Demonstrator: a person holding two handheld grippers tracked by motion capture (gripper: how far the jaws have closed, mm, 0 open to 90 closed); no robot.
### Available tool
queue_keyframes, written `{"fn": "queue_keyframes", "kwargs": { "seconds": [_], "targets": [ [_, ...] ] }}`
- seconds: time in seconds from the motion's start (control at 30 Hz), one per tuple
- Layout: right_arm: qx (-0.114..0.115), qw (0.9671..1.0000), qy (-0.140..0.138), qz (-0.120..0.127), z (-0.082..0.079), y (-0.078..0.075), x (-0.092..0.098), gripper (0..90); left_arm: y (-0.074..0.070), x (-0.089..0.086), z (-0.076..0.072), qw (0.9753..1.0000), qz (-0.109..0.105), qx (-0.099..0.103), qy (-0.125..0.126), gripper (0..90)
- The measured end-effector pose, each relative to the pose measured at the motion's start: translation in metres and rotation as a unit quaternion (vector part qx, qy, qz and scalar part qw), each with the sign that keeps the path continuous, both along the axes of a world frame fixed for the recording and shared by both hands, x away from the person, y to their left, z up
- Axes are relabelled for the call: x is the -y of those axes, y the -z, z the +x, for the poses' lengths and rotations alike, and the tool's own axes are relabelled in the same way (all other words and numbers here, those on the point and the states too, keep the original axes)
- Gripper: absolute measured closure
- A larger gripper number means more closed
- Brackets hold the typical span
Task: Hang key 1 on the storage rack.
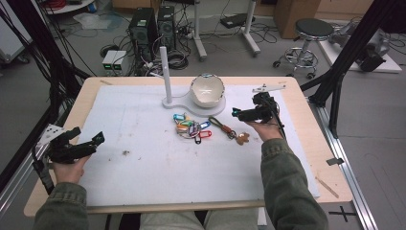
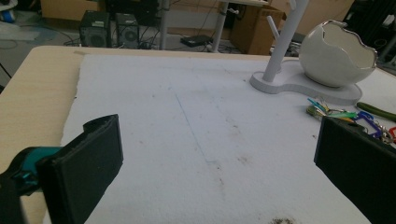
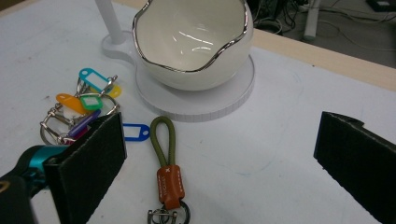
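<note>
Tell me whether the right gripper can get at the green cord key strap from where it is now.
Probably yes. The right gripper is open, and the green cord key strap lies flat on the white mat between its jaws with nothing covering it. The bunch of coloured key tags lies to one side, apart from it.

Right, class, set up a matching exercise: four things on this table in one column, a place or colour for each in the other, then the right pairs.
Things:
1. bowl
2. cord loop
3. left gripper
4. bunch of key tags

Descriptions:
A. olive green, with an orange leather tab
B. white, with a wavy silver rim
C. many colours, on metal rings
D. open over the mat's bare left part

Pairs: 1-B, 2-A, 3-D, 4-C
</note>
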State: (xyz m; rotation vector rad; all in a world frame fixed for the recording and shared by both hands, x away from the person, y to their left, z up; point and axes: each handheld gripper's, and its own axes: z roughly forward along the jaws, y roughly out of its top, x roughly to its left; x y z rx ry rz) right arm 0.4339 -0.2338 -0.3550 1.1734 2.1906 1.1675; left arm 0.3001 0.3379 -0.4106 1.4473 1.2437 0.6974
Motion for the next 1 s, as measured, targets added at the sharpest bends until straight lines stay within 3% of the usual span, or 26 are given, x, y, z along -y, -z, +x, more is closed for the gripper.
{"fn": "queue_keyframes", "kwargs": {
  "seconds": [0.33,0.63,1.0],
  "targets": [
    [-0.035,0.9990,-0.014,-0.021,0.013,0.018,-0.012,1.5,0.000,0.000,0.001,1.0000,0.000,0.000,0.002,1.7],
    [-0.071,0.9963,-0.028,-0.040,0.021,0.032,-0.018,4.2,0.000,0.000,0.001,1.0000,0.000,0.000,0.002,1.7],
    [-0.092,0.9934,-0.030,-0.061,0.026,0.044,-0.025,10.2,0.001,0.000,0.001,1.0000,-0.003,-0.002,0.004,1.7]
  ]
}}
